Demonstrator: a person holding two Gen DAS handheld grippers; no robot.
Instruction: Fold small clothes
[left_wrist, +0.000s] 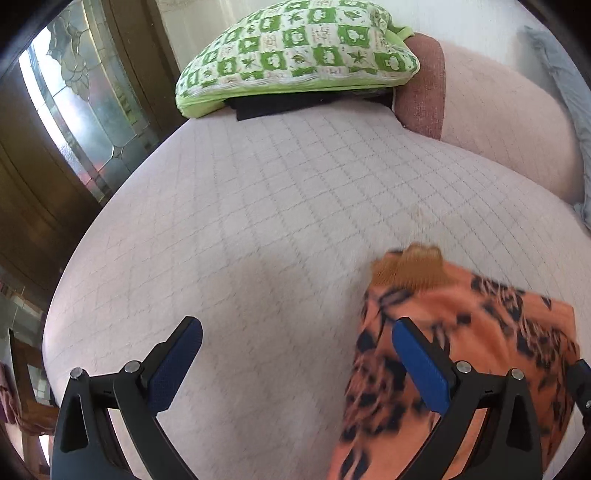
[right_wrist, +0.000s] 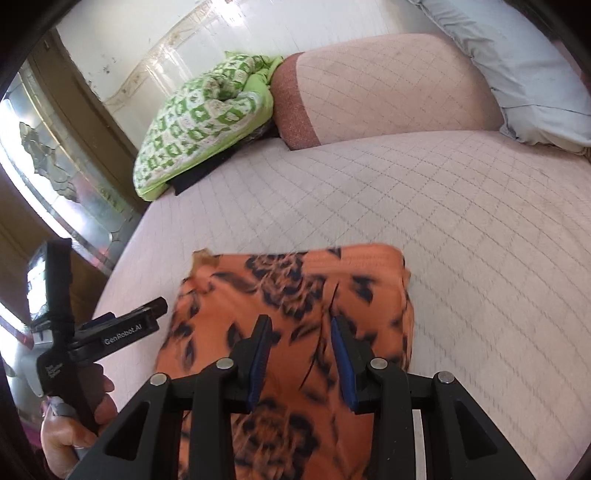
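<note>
An orange garment with a dark floral print lies folded flat on the pale quilted bed. My right gripper hovers over the middle of it. Its blue pads stand partly apart, with only flat cloth showing in the gap and nothing pinched. In the left wrist view the garment lies at the lower right. My left gripper is wide open over bare bedding; its right finger overlaps the garment's left edge. The left gripper also shows at the left of the right wrist view, held by a hand.
A green and white patterned pillow rests on a dark folded cloth at the head of the bed. Beside it are a pink bolster and a pale blue pillow. A wooden door with glass panels stands past the bed's left edge.
</note>
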